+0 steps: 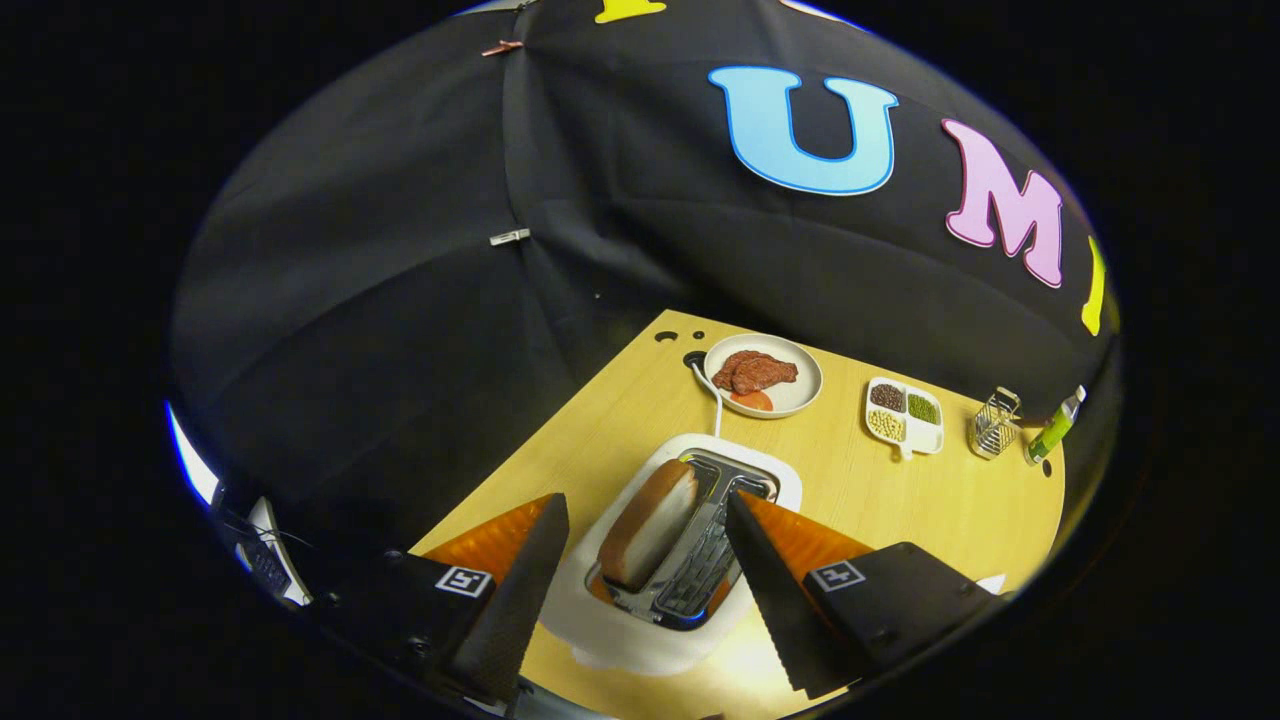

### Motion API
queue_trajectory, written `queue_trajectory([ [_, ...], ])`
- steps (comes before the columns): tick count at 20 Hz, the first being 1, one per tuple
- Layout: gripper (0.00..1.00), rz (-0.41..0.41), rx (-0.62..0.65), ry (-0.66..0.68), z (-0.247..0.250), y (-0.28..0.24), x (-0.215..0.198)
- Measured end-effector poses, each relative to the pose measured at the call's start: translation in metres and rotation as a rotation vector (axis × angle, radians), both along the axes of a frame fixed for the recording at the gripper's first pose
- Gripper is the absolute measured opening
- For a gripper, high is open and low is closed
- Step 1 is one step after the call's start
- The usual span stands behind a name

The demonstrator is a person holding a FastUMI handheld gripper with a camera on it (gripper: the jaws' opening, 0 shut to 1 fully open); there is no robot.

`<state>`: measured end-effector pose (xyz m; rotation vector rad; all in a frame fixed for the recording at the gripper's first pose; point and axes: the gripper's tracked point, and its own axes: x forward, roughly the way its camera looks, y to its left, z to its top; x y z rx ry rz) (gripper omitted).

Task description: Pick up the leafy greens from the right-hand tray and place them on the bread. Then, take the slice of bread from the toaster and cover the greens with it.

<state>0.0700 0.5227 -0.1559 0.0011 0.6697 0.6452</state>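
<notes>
Gripper view looks down on a light wooden table [900,500] that stands against the black cloth wall of the booth. The gripper [640,575] hangs over a white toaster [640,630], and its two fingers are spread wide apart, one on each side of the toaster, holding nothing. Between the fingers, in the slot nearer to the left finger [520,580], a slice of bread [648,522] with a brown crust stands on its edge and rises out of the top. The slot nearer to the right finger [770,590] shows its metal grid. Neither finger touches the bread; the left finger is just beside the toaster's side, and the right finger partly covers the other side of it. A white cord [712,395] runs from the far end of the toaster toward a dark hole in the table. Beyond the toaster, well ahead of the fingers, a round pale plate [800,395] carries a piece of brown-red meat [752,371] and something orange-red beside it. To the right of that plate lies a small white divided dish [905,445] with dark, green and pale grains in separate compartments. Further right stands a small wire metal holder [995,425], and next to it, close to the wall, a green and white bottle [1052,428] leans. Two clips [508,237] hold the cloth of the wall on a seam.
</notes>
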Motion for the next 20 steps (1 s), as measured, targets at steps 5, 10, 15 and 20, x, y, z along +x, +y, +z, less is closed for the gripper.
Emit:
queue_trajectory([
  [5,0.74,-0.087,-0.019,0.078,-0.027,0.000,0.012],
  [10,0.18,-0.175,0.083,0.164,-0.033,0.000,0.005],
  [15,0.13,-0.151,0.170,0.117,0.000,-0.014,0.004],
  [20,0.13,-0.152,0.315,0.125,0.055,-0.053,0.010],
])
